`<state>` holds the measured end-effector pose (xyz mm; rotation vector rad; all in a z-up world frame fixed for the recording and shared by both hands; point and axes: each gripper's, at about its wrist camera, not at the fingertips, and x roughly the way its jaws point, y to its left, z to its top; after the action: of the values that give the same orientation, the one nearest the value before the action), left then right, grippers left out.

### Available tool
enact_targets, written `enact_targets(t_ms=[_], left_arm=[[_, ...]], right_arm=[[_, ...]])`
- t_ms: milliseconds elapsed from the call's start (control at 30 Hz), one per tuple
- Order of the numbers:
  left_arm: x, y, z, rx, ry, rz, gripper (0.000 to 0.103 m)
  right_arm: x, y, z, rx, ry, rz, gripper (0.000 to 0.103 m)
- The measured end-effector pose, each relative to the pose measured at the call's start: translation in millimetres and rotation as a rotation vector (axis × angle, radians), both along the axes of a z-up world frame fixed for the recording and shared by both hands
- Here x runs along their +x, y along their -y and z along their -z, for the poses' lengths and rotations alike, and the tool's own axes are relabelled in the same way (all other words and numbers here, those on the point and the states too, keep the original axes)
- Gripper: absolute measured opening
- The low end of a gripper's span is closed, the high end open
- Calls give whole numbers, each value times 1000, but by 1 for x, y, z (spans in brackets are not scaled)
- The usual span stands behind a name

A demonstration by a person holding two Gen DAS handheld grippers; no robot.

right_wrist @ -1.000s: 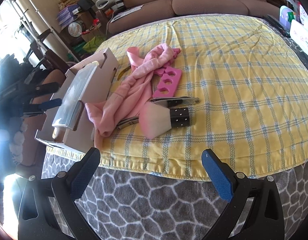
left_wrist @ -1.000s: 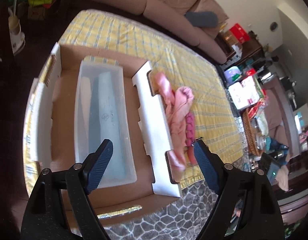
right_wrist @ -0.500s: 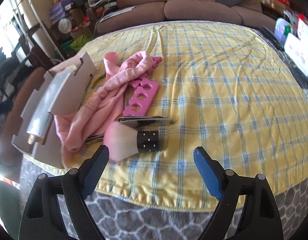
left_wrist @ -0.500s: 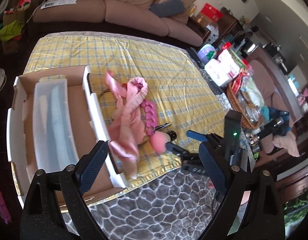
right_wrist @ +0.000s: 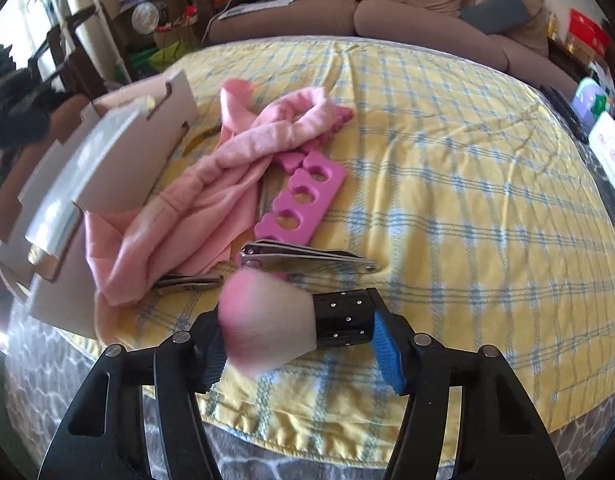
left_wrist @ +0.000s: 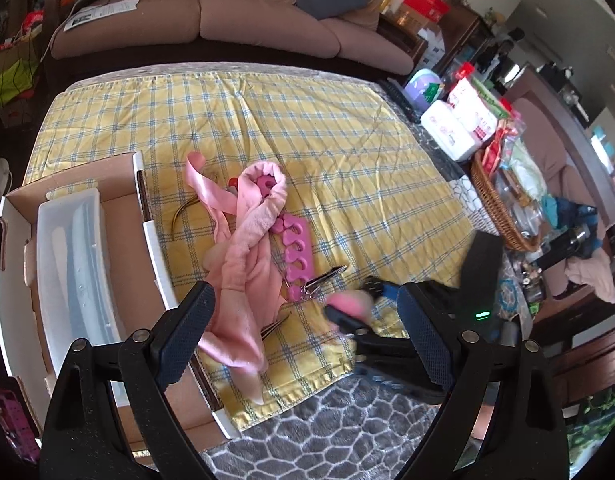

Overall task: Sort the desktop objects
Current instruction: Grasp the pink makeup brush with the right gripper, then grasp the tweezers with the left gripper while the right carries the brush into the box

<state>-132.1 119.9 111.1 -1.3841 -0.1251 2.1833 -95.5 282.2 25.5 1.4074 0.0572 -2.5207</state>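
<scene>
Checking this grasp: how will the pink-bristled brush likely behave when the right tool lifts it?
The brush lies between the closing right tool, bristles at one pad: they will probably squash. Its studded black handle looks stiff, possibly glossy, so it may slip. It seems light.

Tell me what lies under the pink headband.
Under the pink headband a pink toe separator and a small metal tool's handles poke out, with a curved gold piece beside it. How far each runs beneath is covered.
</scene>
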Motion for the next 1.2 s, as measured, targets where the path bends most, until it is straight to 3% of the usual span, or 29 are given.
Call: enact_targets(t_ms=[100,233,400,533,600,633,833,967,1200], left_arm=[[-2,-22,12,-57,1,43,91],[1,-65,38,-212,-38,172,89],[14,-111,73,-438,-114,335,64],[15,-126,89,-507,-141,371,47],[11,-129,97,-537,-141,372,28],[10,-129,99,-543,-141,365,27],[6,-119,94,-464,-119,333,13],[-1,-104,79,-362,-77,289,13],[0,-56,28,-196,-69,205,13]], right_arm=[[9,-26,-18,-73,-22,58,63],[19,-66,-36,-144,-49,140,63],[24,-103,-40,-220,-36,209,63],[25,-115,-40,-245,-22,226,64],[24,-116,-39,-253,-16,223,64],[24,-116,-38,-253,-14,218,64],[19,-101,-36,-240,-4,177,64],[18,-93,-36,-238,-4,159,64],[21,-73,-50,-256,-36,103,64]])
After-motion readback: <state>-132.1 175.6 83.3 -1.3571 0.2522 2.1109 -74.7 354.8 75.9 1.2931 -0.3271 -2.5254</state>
